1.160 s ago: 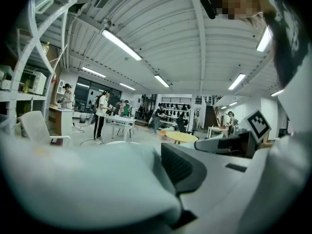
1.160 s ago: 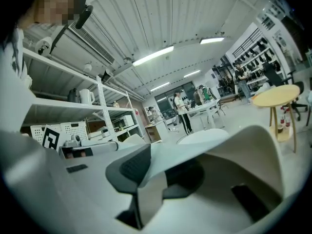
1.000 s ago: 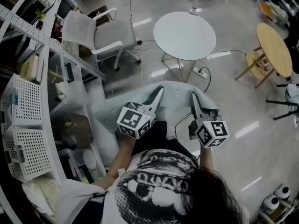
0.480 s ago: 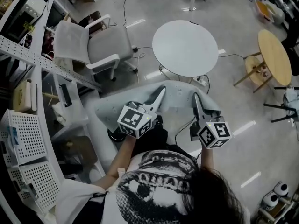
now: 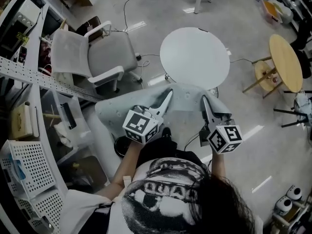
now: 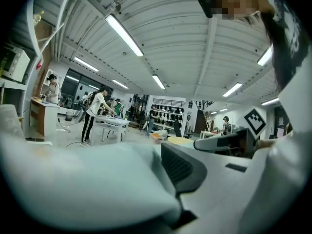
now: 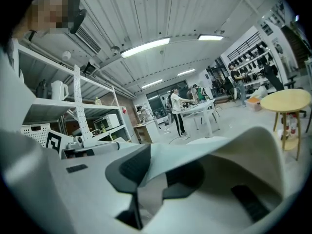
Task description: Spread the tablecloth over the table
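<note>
Hanging in front of the person, the pale grey tablecloth (image 5: 187, 92) is stretched between the two grippers and held off the floor, with its left part drooping in a broad fold toward the shelving rack (image 5: 34, 74). In the head view its far edge lies right at the near rim of the round white table (image 5: 195, 56), whose top is bare. The left gripper (image 5: 168, 94) has its jaws pressed onto the cloth, which bunches thickly over one jaw and fills the lower left of the left gripper view. The right gripper (image 5: 204, 100) pinches a folded edge of the cloth between its dark pads, and its jaws are opening slightly. Both grippers point away from the person toward the table, side by side and apart, each carrying a marker cube (image 5: 141, 126) at its rear. Left of the table stands a grey office chair (image 5: 105, 52), and a round wooden table (image 5: 285, 55) stands well apart to the right. White perforated baskets (image 5: 29, 165) sit by the rack at lower left.
</note>
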